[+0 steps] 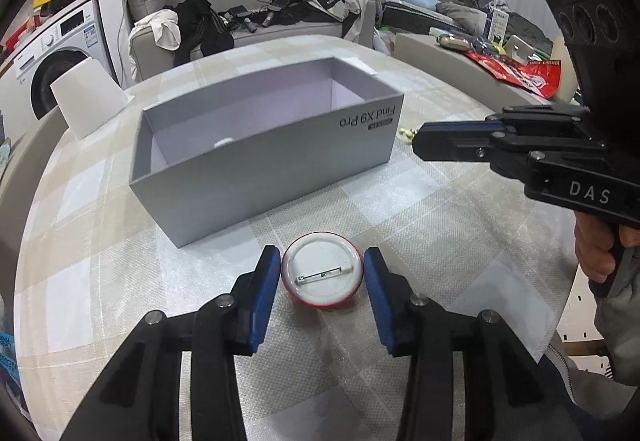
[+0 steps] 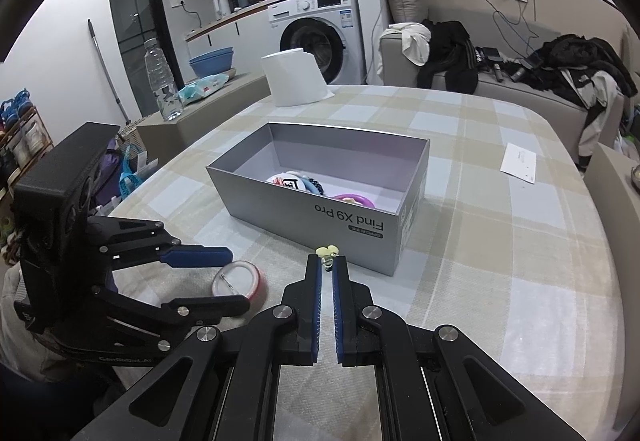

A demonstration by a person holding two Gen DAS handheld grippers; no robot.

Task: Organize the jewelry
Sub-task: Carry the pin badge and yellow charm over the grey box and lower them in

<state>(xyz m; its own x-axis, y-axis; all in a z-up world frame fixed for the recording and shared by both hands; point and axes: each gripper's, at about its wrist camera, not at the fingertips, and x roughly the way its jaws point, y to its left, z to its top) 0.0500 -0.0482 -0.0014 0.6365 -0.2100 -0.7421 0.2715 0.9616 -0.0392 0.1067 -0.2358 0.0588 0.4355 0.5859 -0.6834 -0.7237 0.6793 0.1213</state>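
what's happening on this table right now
A person is sorting jewelry into the grey box with two tools. The left hand-held gripper straddles a round pin badge lying face down on the tablecloth, not yet pinching it. The right hand-held gripper is shut on a small pale charm beside the box.

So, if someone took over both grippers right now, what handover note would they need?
Left gripper: jaws straddle the round pin badge, which lies pin-side up on the table in front of the grey box; pads look just short of gripping.
Right gripper: shut on a small pale yellow charm, right of the box's near corner.
Done: several pieces already lie inside the box.
Left: close on the badge, then drop badge and charm into the box.
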